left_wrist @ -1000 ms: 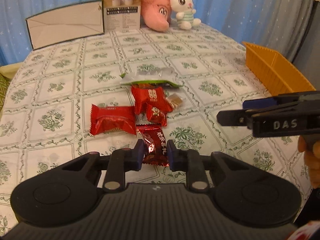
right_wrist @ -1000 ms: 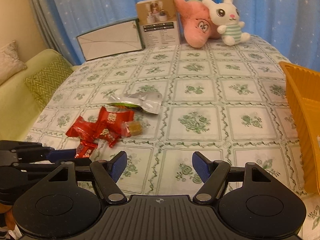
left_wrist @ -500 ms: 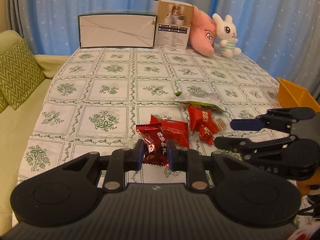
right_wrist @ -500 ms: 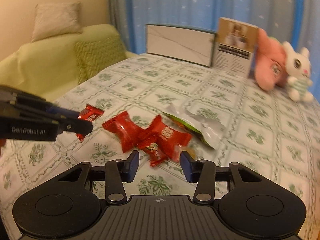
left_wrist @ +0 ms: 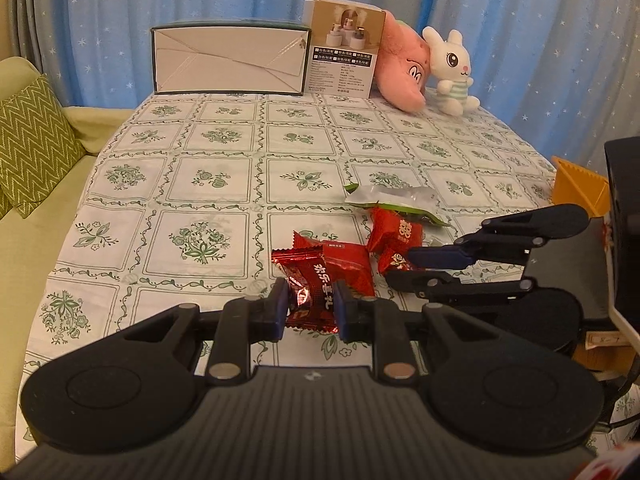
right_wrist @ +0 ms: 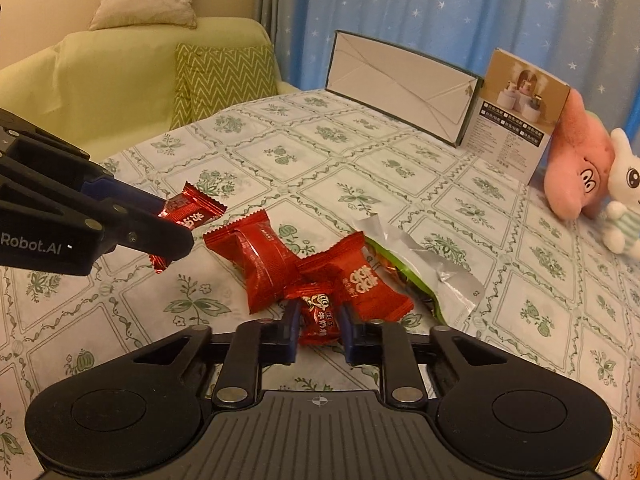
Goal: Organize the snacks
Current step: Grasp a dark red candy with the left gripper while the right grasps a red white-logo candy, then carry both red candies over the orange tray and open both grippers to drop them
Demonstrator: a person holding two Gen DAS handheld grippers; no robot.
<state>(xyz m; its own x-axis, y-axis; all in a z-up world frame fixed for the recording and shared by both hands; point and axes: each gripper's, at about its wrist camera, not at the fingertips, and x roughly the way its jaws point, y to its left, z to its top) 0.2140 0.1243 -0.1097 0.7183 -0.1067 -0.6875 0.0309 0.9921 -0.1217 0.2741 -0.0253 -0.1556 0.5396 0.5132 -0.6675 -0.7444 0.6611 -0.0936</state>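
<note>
"Robot.AI" is printed in white on the side of the left gripper [right_wrist: 176, 236], as seen from the right wrist. "02" is stamped on the silver pouch [right_wrist: 424, 264], near its corner just right of the red candies. Chinese characters are carried by the candy wrappers and the box [left_wrist: 344, 56], too small to be read.

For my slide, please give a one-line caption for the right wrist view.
Right tongs shut on a small red candy at the snack pile; left tongs hold another candy.

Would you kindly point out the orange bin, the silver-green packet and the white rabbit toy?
orange bin [left_wrist: 576, 186], left wrist view, its ribbed side wall.
silver-green packet [right_wrist: 424, 256], right wrist view, its silver face.
white rabbit toy [left_wrist: 450, 58], left wrist view, its face.
</note>
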